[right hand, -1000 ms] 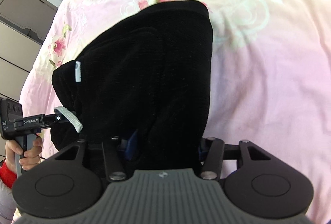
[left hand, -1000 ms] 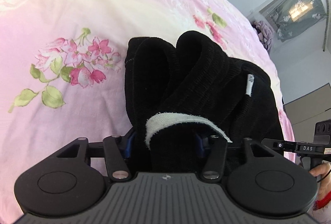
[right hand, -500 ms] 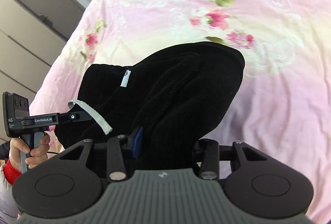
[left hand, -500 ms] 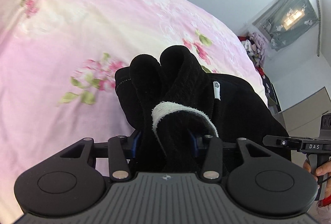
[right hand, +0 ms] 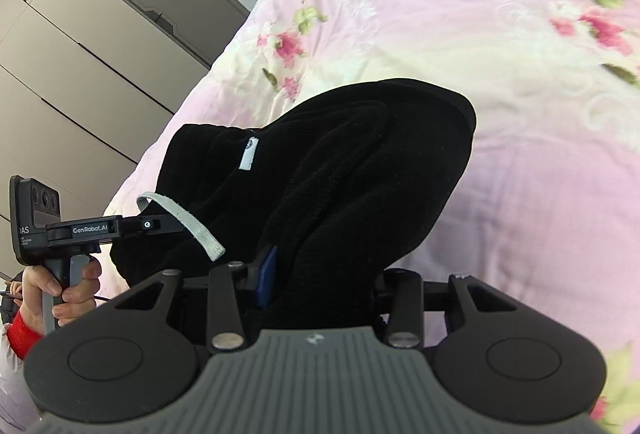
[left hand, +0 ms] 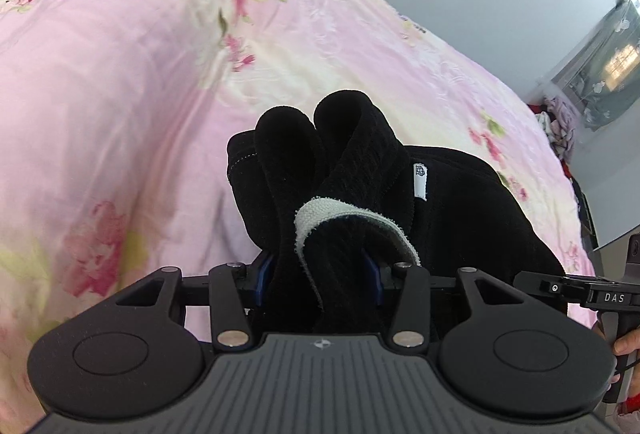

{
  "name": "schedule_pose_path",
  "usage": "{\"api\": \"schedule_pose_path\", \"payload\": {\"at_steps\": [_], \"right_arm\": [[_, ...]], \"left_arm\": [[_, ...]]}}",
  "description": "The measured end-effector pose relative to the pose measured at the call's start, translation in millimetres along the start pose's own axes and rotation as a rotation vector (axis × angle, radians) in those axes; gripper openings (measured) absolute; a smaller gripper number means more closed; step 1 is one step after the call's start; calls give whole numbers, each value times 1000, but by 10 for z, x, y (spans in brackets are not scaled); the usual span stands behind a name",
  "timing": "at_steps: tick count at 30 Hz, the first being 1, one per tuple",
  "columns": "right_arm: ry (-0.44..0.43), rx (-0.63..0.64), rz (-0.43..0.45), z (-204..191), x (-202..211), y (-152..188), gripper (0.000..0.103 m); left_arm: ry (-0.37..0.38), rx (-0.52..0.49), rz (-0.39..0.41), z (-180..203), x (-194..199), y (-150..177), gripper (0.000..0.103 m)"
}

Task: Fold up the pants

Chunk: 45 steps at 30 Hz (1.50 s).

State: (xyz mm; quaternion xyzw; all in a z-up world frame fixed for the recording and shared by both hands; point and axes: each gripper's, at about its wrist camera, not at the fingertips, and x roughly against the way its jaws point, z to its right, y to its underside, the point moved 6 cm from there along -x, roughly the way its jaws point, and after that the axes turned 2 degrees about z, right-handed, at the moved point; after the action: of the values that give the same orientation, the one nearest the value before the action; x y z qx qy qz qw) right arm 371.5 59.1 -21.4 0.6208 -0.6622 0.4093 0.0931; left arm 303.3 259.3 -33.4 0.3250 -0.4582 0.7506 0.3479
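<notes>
Since the earlier frames both views take in more of the bed and room, and the pants hang further off the cover, so the fabric appears to have been carried upward and away from the person. They are black, ribbed, bunched into thick rolls, with a pale drawstring looped across the near folds and a small white label on the side.

One end sits in the left tool, whose blue pads are pressed narrow onto a thick wad of cloth. The other end sits in the right tool, likewise clamped on fabric, though its right pad is hidden behind the cloth. From each tool the pants run straight ahead along the fingers, their far rounded fold drooping toward the bed. The two tools are side by side, so the held edge runs left to right between them, and neither hand is clearly nearer the fold.

Judging by this, the next move probably lays the hanging fold onto the pink floral cover and brings the gripped edge over it. A wardrobe stands at the left of the right view.
</notes>
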Motion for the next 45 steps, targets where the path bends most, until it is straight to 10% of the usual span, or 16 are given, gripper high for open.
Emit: {"api": "schedule_pose_path", "payload": {"at_steps": [16,26,45], "right_arm": [[118,-81,-169,511,-856,494,41],[273,33,-158,279,-679,399,64],[298,585,357,-1223,1436,897,97]], "left_arm": [[-33,-12,-120,-606,-528,370,57],[-231,-134,-57,-307,-179,295,70],[-448,-445,336,1269,1825,728,71]]}}
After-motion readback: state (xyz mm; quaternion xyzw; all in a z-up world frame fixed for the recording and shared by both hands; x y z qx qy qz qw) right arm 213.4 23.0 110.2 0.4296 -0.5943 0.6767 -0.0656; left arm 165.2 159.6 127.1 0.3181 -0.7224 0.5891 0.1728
